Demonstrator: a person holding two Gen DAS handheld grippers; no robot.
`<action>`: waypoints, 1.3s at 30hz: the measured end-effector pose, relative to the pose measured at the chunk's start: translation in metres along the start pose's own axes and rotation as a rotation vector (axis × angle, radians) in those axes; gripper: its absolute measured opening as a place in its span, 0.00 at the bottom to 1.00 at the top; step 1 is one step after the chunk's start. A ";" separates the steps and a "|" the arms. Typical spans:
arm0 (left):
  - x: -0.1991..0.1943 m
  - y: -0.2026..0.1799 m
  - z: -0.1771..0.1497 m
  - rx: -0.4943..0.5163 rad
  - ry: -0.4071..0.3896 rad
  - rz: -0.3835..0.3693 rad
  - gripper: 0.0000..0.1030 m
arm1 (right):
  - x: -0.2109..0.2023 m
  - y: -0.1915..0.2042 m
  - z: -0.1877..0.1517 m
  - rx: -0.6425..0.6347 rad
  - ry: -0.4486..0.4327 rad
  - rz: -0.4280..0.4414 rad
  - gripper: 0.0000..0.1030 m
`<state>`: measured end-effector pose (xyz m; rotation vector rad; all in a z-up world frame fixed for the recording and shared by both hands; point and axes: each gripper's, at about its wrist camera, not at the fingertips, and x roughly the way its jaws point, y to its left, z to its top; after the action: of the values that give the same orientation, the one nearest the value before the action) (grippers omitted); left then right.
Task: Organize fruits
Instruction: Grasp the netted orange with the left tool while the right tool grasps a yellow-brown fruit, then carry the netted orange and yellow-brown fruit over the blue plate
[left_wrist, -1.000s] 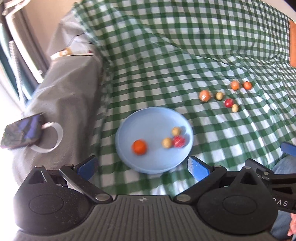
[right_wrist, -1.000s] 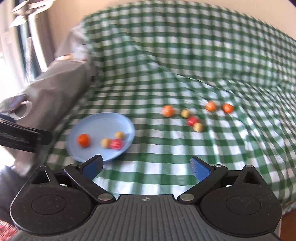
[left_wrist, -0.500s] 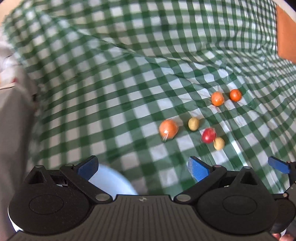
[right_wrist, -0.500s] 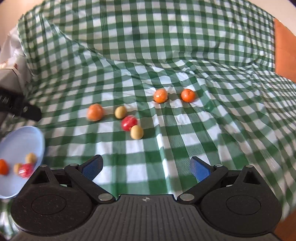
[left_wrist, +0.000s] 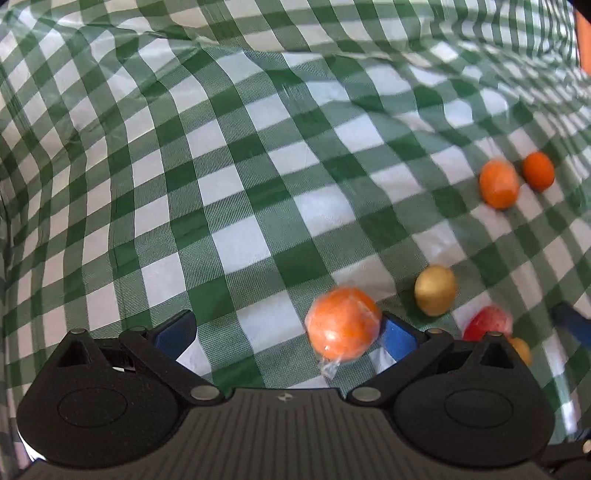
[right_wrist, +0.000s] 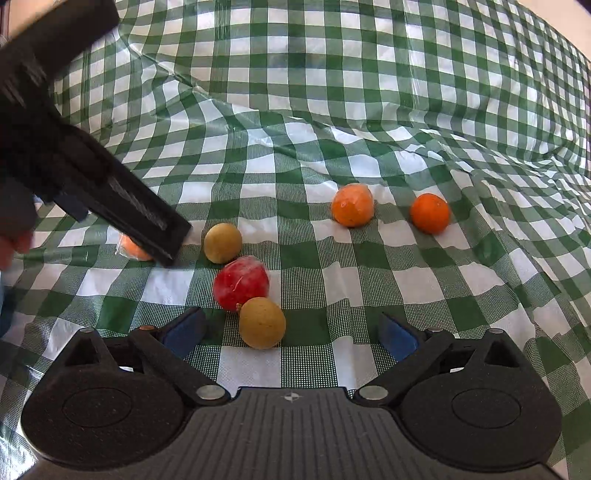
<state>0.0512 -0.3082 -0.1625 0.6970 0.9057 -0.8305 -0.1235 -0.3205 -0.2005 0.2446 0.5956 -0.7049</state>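
6 fruits are lying loose on the green-checked cloth covering the worktop. The left gripper, jaws spread wide and empty, is hanging low over the wrapped orange fruit, which is sitting toward its right finger rather than centred. The right gripper, also wide and empty, is hovering with a tan fruit between its fingers; a wrapped red fruit is touching that tan one from behind. Another tan fruit and 2 oranges are lying farther back. Step in hand, by my reading: approach for a pick. Next move is calling for centring each fruit, then closing gently; round fruits may roll, and the red one could get nudged.
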 end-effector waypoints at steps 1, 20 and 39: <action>-0.002 0.001 0.000 -0.006 -0.008 0.001 0.94 | 0.000 0.000 0.000 0.000 -0.002 0.000 0.95; -0.207 0.044 -0.103 -0.104 -0.073 -0.022 0.40 | -0.143 0.000 0.013 0.069 -0.054 0.016 0.24; -0.342 0.113 -0.283 -0.263 -0.145 0.058 0.40 | -0.326 0.145 -0.004 -0.119 -0.081 0.373 0.24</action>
<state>-0.0871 0.0844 0.0296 0.4263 0.8408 -0.6857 -0.2254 -0.0368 -0.0095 0.2077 0.4951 -0.3168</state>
